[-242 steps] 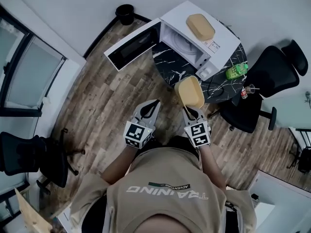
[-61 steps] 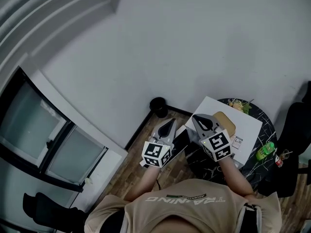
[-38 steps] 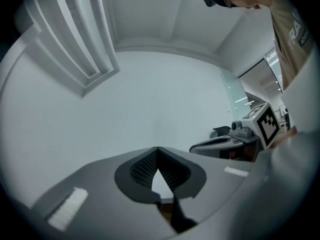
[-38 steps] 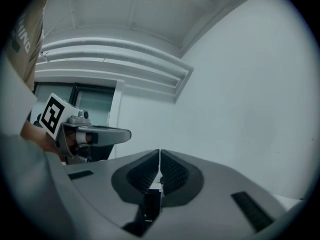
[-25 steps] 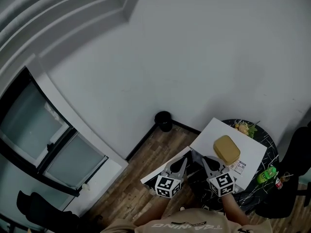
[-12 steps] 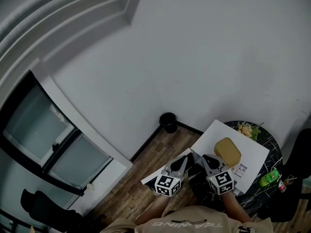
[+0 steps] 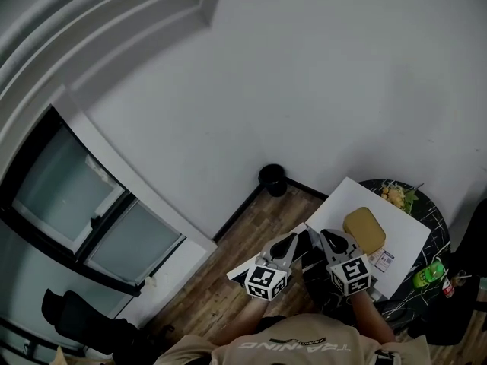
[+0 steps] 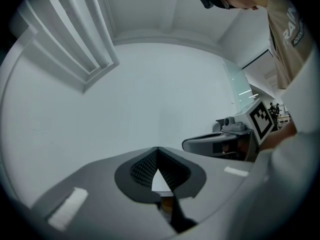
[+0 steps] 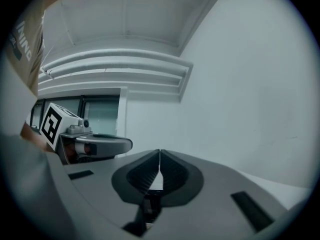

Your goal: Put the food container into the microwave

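Emptied since the earliest frame: right tongs (image 7: 326, 235), then gripping a tan tub, now clenched on nothing. Likewise clenched and empty: left tongs (image 7: 291, 237). Held level and side by side before the chest, tips toward 12 o'clock at a plain white wall. At 2 o'clock of the tongs, lying flat on the smooth white top of the microwave (image 7: 344, 200): food container (image 7: 363, 230), tan, rounded-rectangular, long axis roughly 11 to 5 o'clock. Underneath, round dark marbled worktop (image 7: 437, 219).
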